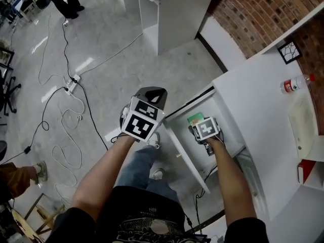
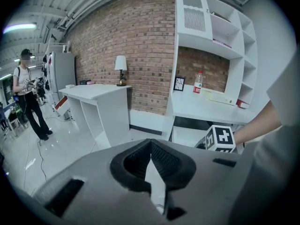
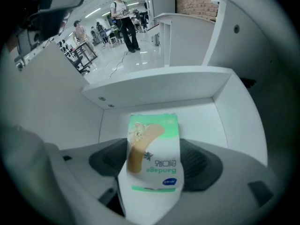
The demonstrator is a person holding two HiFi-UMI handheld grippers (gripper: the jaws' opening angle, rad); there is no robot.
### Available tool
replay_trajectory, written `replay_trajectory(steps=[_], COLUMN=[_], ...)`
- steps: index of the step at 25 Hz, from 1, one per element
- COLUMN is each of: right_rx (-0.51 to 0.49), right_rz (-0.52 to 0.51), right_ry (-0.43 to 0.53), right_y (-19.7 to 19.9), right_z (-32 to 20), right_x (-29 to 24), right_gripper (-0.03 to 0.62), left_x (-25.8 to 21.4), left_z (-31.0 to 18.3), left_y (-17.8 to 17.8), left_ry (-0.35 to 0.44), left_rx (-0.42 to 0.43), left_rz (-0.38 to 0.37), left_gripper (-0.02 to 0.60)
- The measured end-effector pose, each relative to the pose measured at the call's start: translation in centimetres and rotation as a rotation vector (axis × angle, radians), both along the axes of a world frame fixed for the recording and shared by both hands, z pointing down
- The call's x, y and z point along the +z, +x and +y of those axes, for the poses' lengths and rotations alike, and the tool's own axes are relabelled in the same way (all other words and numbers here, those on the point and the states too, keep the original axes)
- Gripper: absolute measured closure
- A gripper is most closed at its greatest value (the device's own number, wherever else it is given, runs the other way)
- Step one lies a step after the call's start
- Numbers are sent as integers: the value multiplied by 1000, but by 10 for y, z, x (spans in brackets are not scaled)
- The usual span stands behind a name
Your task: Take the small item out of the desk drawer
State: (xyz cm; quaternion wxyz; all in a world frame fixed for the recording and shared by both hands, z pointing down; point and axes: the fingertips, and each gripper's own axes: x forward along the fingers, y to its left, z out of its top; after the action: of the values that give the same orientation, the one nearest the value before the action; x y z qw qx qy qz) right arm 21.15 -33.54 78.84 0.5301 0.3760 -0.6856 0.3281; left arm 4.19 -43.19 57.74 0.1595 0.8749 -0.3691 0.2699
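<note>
— Where's the box right now?

— The bandage box [image 3: 152, 139] is inside the open drawer [image 3: 154, 86], and my right tool [image 3: 154, 165] is clamped on it, one dark pad against each long side. From the head view I only see its green end [image 1: 195, 119] poking out ahead of the marker cube.

— Which way does it lie?

— Its long axis runs straight away from the tool toward the drawer's far wall. The printed face with the plaster picture is turned up at the camera, and the lettering reads upside down to me.

— And your arms?

— My right forearm [image 1: 230, 171] reaches forward and dips steeply, so the tool points almost straight down into the drawer, which is pulled out from under the white worktop [image 1: 258, 100]. My left forearm [image 1: 104, 171] is held out over the floor, well apart from the drawer. The left tool [image 1: 152, 95] slopes gently downward with its jaws together, tips meeting, nothing between them.

— Anything else close by?

— A bottle [image 1: 296, 84] lies on the worktop, off to the right.
</note>
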Motion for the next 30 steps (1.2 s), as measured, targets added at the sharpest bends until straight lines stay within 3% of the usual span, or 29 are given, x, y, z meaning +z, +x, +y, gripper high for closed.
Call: replay_trajectory(steps=[22,30], right_rx=[97,202], right_rz=[-103,-174], right_ry=[347,492], right_y=[12,26], right_z=[27,45], right_x=[-166,-238], right_gripper=[247,247], left_x=[-103,-134], left_z=[67,106], left_y=[32,41], left_ry=[119,159], left_rx=[32,23], left_rz=[48,68], left_gripper=[577,577])
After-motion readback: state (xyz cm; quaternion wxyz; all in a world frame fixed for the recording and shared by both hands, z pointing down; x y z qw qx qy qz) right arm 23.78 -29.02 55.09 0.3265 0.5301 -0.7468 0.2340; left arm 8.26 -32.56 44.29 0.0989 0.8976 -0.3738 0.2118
